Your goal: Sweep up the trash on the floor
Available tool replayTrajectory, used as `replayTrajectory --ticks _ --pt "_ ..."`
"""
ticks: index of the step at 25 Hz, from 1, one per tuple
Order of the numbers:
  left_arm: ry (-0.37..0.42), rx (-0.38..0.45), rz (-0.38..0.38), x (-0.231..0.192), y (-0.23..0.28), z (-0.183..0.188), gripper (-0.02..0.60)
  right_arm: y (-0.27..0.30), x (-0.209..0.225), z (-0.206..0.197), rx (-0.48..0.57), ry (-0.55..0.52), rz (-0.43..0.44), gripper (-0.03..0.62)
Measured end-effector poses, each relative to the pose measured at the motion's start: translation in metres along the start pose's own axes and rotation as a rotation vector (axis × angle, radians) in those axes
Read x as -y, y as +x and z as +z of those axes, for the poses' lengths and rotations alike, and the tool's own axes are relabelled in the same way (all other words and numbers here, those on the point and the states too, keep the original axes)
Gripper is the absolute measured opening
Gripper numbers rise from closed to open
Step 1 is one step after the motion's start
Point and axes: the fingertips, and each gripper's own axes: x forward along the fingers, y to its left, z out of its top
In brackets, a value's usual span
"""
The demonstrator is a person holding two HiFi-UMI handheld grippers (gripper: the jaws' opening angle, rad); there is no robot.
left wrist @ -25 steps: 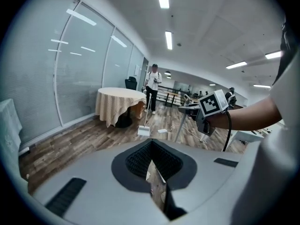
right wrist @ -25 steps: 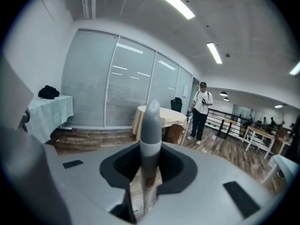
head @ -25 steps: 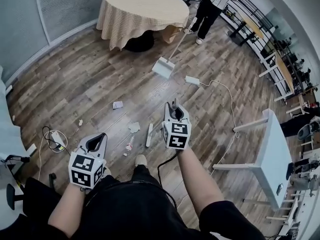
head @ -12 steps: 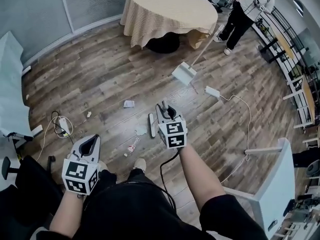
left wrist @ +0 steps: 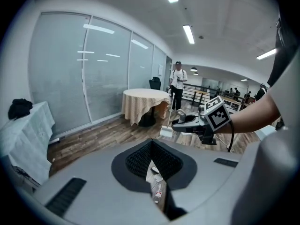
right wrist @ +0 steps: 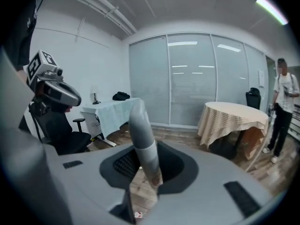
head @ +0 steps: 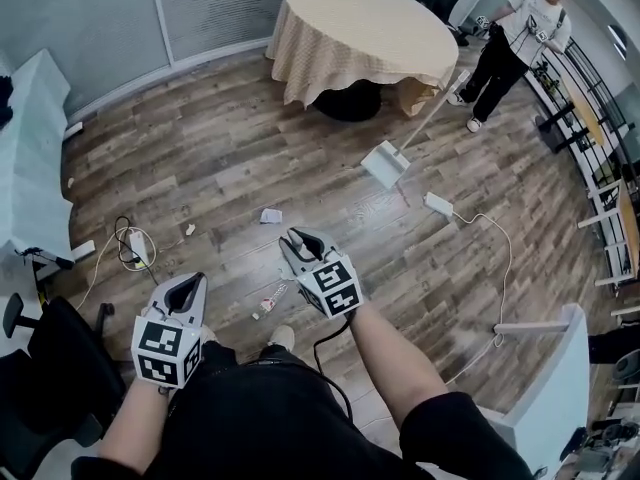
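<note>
My right gripper (head: 298, 242) is shut on the grey broom handle (right wrist: 142, 137), which rises up between its jaws; the broom's head is hidden beneath it. My left gripper (head: 187, 290) hangs lower left, shut with nothing in it. Trash lies on the wood floor: a white paper scrap (head: 270, 216), a small bit (head: 190, 230) and a pinkish wrapper (head: 267, 304) just below the right gripper. The white dustpan (head: 384, 163) stands farther off, its long handle leaning toward the round table (head: 365, 28).
A power strip (head: 438, 204) with a trailing cable lies right of the dustpan; another (head: 138, 249) lies at left. A person (head: 508, 38) stands beyond the table. A black chair (head: 45, 363), a cloth-covered table (head: 30, 158) and a white table (head: 565, 378) flank me.
My right gripper has swung left and a little nearer with the handle. The broom head, visible beside it earlier, is now hidden under it. The left gripper has hardly moved.
</note>
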Motion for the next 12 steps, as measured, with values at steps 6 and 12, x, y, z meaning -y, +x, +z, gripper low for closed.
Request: replayTrajectory --ticks 6,12 --pt "-0.003 -0.003 -0.005 -0.004 -0.006 -0.005 -0.005 -0.001 -0.036 0.001 -0.004 0.001 0.079 0.104" --pt "-0.01 0.004 -0.009 -0.012 -0.009 -0.009 -0.005 -0.004 -0.058 -0.001 -0.029 -0.031 0.151 0.104"
